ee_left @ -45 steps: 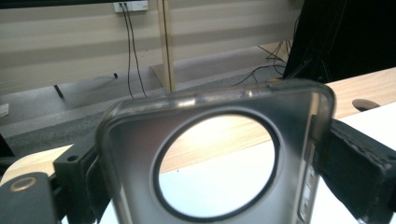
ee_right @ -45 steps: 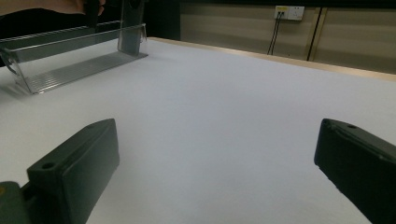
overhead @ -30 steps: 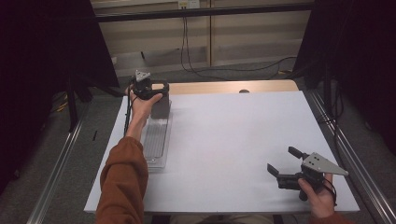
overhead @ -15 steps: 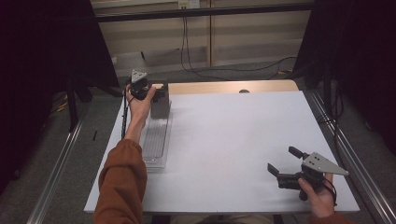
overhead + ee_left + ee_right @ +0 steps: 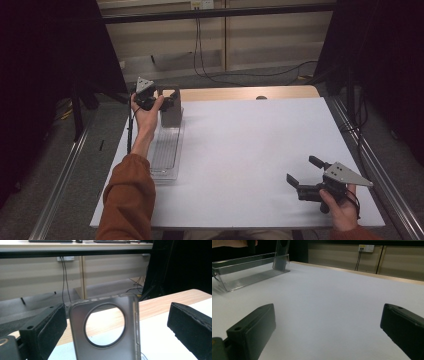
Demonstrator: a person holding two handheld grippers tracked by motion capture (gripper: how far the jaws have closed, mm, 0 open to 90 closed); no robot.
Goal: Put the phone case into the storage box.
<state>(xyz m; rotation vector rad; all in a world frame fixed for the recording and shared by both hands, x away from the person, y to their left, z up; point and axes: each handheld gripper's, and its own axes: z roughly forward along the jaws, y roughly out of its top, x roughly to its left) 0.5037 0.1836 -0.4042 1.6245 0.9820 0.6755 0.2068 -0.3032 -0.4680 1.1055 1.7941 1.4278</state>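
Left gripper: at the far left corner of the bench, held in the person's left hand; jaws stand apart, one to each side of the metal case, with clear space showing on the right side in the left gripper view; contact on the left side cannot be told.
Metal case: a grey metal plate with rounded corners and a large round hole near its top; stands upright at the far end of the clear tray, between the left jaws; wooden bench edge visible through the hole.
Clear tray: long, transparent, ribbed floor; lies along the left edge of the bench, running from near the person toward the far side; the case occupies its far end, rest of the tray bare.
Right gripper: low over the near right corner of the bench, held in the person's right hand; jaws wide apart, nothing between them; well apart from tray and case.
Bench: white sheet covering the top, a strip of bare wood along the far edge.
Sleeve: rust-coloured, on the left forearm, stretched alongside the tray.
Background: pale wall panels, cables hanging behind the bench, a wall socket in the right gripper view.
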